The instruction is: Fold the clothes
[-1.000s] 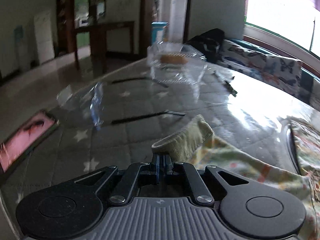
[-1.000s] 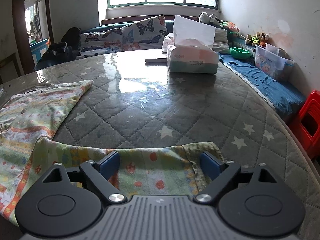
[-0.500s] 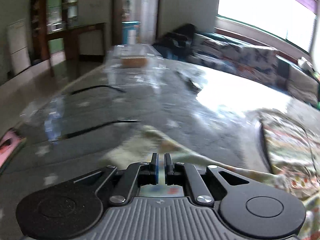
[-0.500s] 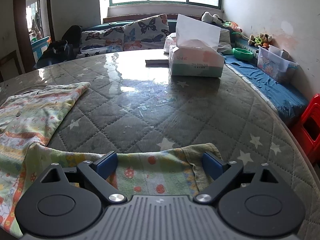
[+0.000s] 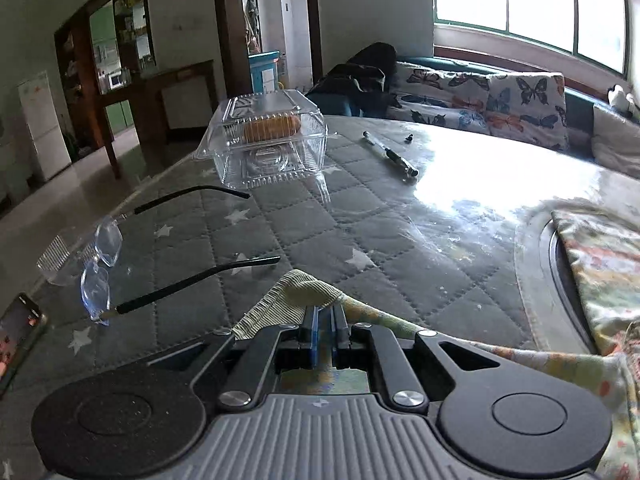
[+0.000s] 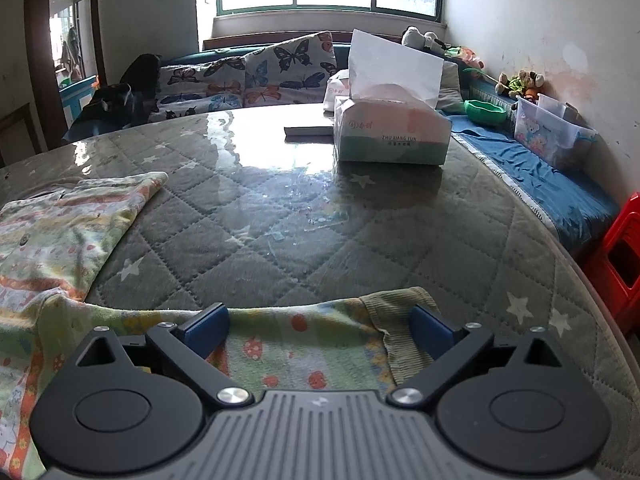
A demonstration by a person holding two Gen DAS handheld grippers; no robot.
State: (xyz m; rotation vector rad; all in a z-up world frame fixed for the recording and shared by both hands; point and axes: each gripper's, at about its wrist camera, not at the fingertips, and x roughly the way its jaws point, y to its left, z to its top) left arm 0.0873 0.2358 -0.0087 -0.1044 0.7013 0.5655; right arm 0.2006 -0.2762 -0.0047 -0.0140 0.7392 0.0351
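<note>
1. Phone (image 5: 18,334) lies at the far left edge of the left wrist view, partly cut off, on the quilted star-print table cover (image 5: 248,240).
2. Rimless glasses (image 5: 100,256) rest just right of it, arms unfolded and pointing toward a clear plastic clamshell box (image 5: 268,140) with something orange-brown inside.
3. Further right, a pen (image 5: 390,156) lies on the glossy part of the table.
4. The left gripper (image 5: 324,316) has its fingers pressed together on the ribbed cuff (image 5: 296,296) of the printed garment (image 5: 600,280), lifting it slightly off the cover.
5. In the right wrist view, the garment (image 6: 60,232) spreads flat at the left (its body well apart from the tissue box (image 6: 390,136) beyond).
6. The right gripper (image 6: 320,324) is spread wide, its blue pads (image 6: 208,326) on either side of the other sleeve (image 6: 304,340), whose ribbed end lies against the right pad; nothing is pinched.
</note>
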